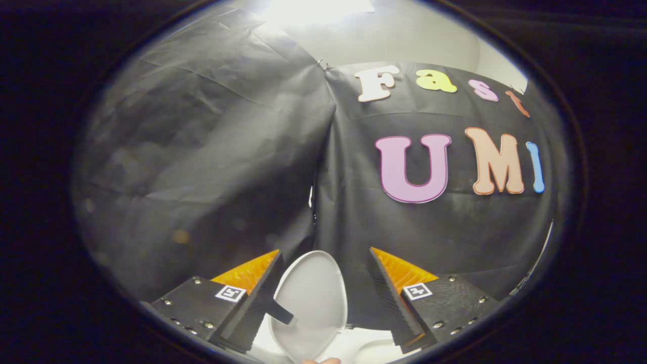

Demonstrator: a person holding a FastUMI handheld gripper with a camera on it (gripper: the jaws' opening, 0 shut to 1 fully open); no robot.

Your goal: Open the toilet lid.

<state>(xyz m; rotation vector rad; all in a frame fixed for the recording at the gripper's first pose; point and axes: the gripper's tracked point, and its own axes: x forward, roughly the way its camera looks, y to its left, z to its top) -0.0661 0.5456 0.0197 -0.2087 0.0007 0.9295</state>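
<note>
One toilet lid [312, 303], white and oval, stands raised nearly upright between the two fingers of the gripper [323, 293], its inner face turned toward the camera. Its left edge lies against the left finger [258, 303]; a small dark tab from that finger overlaps the lid's surface. The right finger [391, 298] stands apart from the lid, with dark wall visible in the gap, so the tongs are spread and not clenched on anything. Below the lid, a white part of the toilet body [364, 349] shows between the finger bases. One fingertip of a person [323, 360] peeks in at the very bottom, just under the lid. Beyond the fingers hang two panels of black cloth wall [202, 167], meeting at a seam, with a pale ceiling [394, 35] above.
</note>
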